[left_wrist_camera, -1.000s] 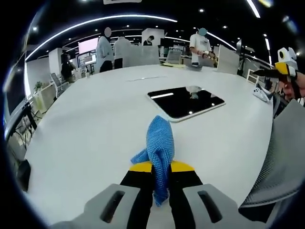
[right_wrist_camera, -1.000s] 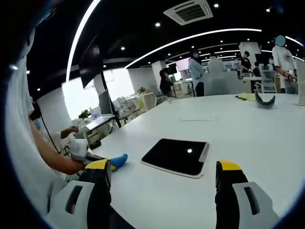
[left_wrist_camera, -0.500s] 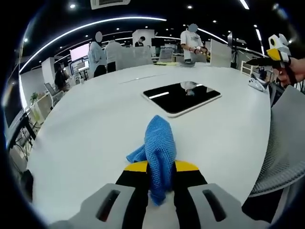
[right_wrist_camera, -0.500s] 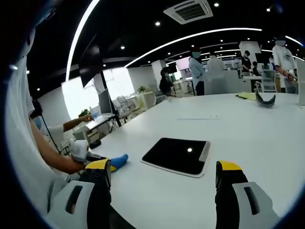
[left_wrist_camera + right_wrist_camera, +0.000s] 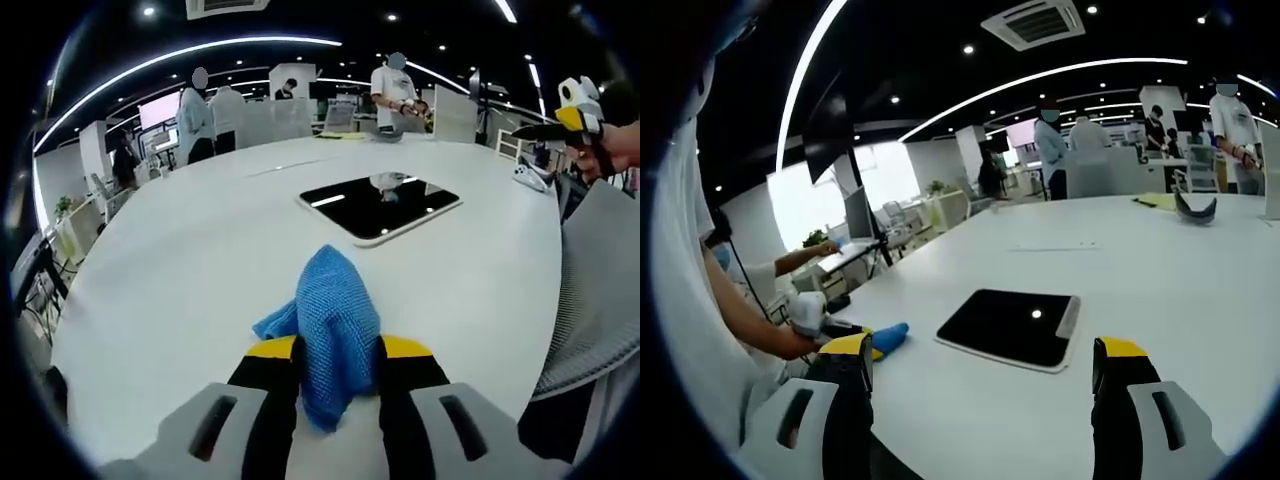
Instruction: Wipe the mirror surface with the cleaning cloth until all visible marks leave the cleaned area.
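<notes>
My left gripper (image 5: 335, 352) pinches the cloth (image 5: 333, 325) above the table (image 5: 180, 270); my right gripper (image 5: 985, 375) is spread, empty. The mirror (image 5: 378, 206) lies ahead, well apart, so I judge wiping not yet begun.

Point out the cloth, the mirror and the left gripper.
blue cloth (image 5: 335, 325): left gripper view, its bunched middle.
mirror (image 5: 1008, 325): right gripper view, dark glass centre.
left gripper (image 5: 336, 352): left gripper view, between its fingers.
</notes>
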`<action>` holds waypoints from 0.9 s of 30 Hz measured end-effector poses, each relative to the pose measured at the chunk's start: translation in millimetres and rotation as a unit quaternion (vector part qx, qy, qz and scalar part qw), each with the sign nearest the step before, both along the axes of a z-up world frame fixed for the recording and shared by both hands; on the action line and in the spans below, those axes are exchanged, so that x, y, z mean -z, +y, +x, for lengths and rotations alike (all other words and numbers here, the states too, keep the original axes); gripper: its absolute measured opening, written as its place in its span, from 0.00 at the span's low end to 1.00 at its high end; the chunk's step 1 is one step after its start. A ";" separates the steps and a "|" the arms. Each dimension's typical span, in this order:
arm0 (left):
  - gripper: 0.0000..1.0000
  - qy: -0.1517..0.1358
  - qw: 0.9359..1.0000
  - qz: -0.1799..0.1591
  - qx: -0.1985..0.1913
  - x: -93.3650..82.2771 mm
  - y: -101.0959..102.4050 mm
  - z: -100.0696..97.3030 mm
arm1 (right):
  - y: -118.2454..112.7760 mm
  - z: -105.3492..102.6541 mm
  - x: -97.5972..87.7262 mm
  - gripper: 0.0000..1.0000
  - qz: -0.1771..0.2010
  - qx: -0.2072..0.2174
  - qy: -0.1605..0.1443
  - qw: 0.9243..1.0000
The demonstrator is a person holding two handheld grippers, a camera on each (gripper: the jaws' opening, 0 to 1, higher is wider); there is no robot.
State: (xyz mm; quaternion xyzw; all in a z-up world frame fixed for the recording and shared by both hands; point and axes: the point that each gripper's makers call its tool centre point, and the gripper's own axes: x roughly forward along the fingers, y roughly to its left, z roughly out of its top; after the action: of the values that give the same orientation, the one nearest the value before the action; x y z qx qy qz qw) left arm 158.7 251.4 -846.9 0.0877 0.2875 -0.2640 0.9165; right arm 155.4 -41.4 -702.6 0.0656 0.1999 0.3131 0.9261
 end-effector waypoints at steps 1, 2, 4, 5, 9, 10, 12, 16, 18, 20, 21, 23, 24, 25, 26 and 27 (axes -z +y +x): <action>0.32 0.000 1.000 -0.001 0.001 0.0 0.6 0.3 | 0.6 0.3 0.0 0.91 0.000 0.000 0.000 1.000; 0.32 0.001 1.000 -0.002 0.002 0.2 0.8 0.5 | 1.4 0.8 0.3 0.91 0.000 0.000 0.000 1.000; 0.33 0.000 1.000 -0.003 0.012 0.2 0.0 -0.2 | 2.4 1.4 0.6 0.91 0.000 0.000 0.001 1.000; 0.35 -0.001 1.000 -0.004 0.018 0.5 -0.2 -0.6 | 3.2 2.0 0.8 0.91 0.001 0.000 0.001 1.000; 0.57 -0.006 1.000 -0.010 0.002 1.2 10.5 3.8 | 5.9 3.9 1.3 0.91 0.001 0.001 0.001 1.000; 0.58 -0.007 1.000 -0.012 0.008 1.1 9.6 2.8 | 6.6 4.1 1.1 0.91 0.001 0.001 0.001 1.000; 0.58 -0.008 1.000 -0.013 0.014 1.0 8.4 2.0 | 8.3 4.4 1.0 0.91 0.001 0.002 0.001 1.000; 0.59 -0.014 1.000 -0.018 0.021 1.1 8.2 2.2 | 11.1 4.0 1.6 0.91 -0.001 0.003 0.002 1.000; 0.60 -0.016 0.999 -0.019 0.022 0.5 8.0 2.6 | 12.9 3.8 0.2 0.91 -0.001 0.004 0.001 1.000; 0.61 -0.012 1.000 -0.017 0.020 -0.9 7.4 2.8 | 13.8 4.0 -0.7 0.91 -0.001 0.004 0.000 1.000; 0.64 -0.011 1.000 -0.017 0.019 -1.7 6.9 2.6 | 13.8 4.3 -0.8 0.91 -0.002 0.004 0.000 1.000; 0.68 -0.011 0.999 -0.037 0.013 -5.1 4.7 3.1 | 13.9 5.1 -0.6 0.91 -0.002 0.006 0.000 1.000; 0.67 -0.016 0.999 -0.038 0.012 -7.7 5.2 3.4 | 14.4 5.2 -0.6 0.91 -0.002 0.006 0.000 1.000; 0.67 -0.026 0.999 -0.035 0.009 -11.9 6.6 4.4 | 15.7 5.4 -1.1 0.91 -0.002 0.005 -0.001 1.000; 0.68 -0.025 0.999 -0.038 0.005 -14.0 7.3 4.9 | 16.5 5.4 -1.3 0.91 -0.002 0.004 -0.002 1.000; 0.69 -0.025 0.999 -0.046 -0.002 -18.1 8.0 6.3 | 17.3 5.7 -1.2 0.91 -0.002 0.003 -0.003 1.000</action>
State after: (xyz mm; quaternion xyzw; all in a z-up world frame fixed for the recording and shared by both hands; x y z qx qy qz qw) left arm 165.1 259.4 -828.8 0.0511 0.2522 -0.2725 0.9271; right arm 161.1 -24.1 -701.4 0.0634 0.1981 0.3097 0.9278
